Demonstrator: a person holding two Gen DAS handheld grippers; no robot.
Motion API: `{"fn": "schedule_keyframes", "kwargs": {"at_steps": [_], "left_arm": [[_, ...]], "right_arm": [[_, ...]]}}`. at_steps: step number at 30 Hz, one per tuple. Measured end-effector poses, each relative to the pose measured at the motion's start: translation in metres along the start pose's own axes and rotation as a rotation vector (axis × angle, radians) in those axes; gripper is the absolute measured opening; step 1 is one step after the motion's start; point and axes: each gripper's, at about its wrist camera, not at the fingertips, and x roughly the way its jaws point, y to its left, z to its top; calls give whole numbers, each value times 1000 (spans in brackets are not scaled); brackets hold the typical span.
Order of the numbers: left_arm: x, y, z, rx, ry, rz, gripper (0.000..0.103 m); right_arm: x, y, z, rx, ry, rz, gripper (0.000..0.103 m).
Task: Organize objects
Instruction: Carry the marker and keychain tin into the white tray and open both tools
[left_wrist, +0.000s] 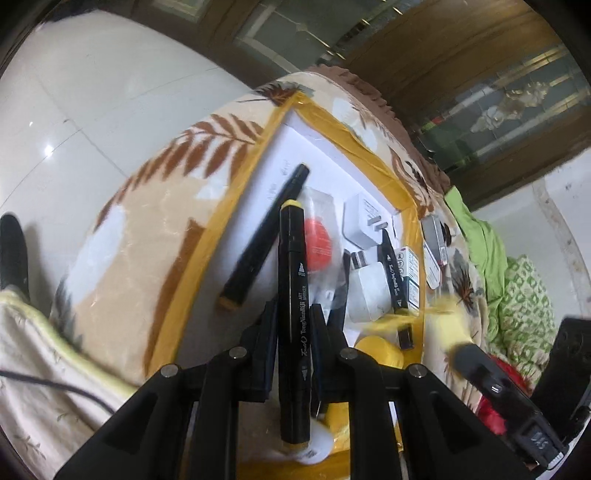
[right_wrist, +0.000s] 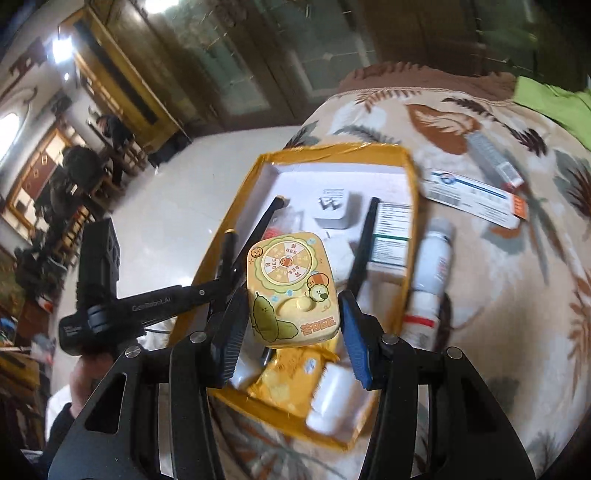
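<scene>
Clamped lengthwise between the narrow jaws of the left gripper (left_wrist: 293, 334) is a black art marker (left_wrist: 292, 321) with yellow end caps, its far tip reaching over the near edge of the yellow-rimmed box (left_wrist: 236, 201). That box sits on a leaf-patterned blanket (left_wrist: 147, 206) and already holds a second black marker (left_wrist: 266, 236) lying free along its left edge, a red round item in a clear wrapper (left_wrist: 318, 243), two white plug adapters (left_wrist: 365, 221), a third marker (left_wrist: 395, 273) and a small printed carton (right_wrist: 391, 240) against the right wall. Bare white floor of the box remains only at the far left corner. The right gripper (right_wrist: 293, 325) holds a flat yellow cartoon-printed tin (right_wrist: 291, 288) by its near end, raised above the box's near half; whether both pads bear fully on it cannot be told. Below it lie a yellow packet (right_wrist: 291, 373) and a white bottle (right_wrist: 332, 395) at the near edge. Outside the right edge, on the blanket, rest a white spray bottle (right_wrist: 428, 280) and two flat medicine boxes (right_wrist: 472, 199). A person's hand (right_wrist: 86, 373) grips the left gripper's handle.
</scene>
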Motion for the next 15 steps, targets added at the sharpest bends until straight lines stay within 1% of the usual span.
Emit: {"fn": "schedule_keyframes", "kwargs": {"at_steps": [3,7,10,15], "left_arm": [[7,-7,-1,44,9,32,15],[7,-8,-1,55,10,24,15],[8,-8,0,50,17,9,15],[8,-8,-1,50,24,3,15]], "right_arm": [[22,8,6,-61,18,-64,47],[43,11,11,-104,52,-117,46],[45,22,7,-182,43,-173,46],[42,35,-10,-268,41,-221,46]]}}
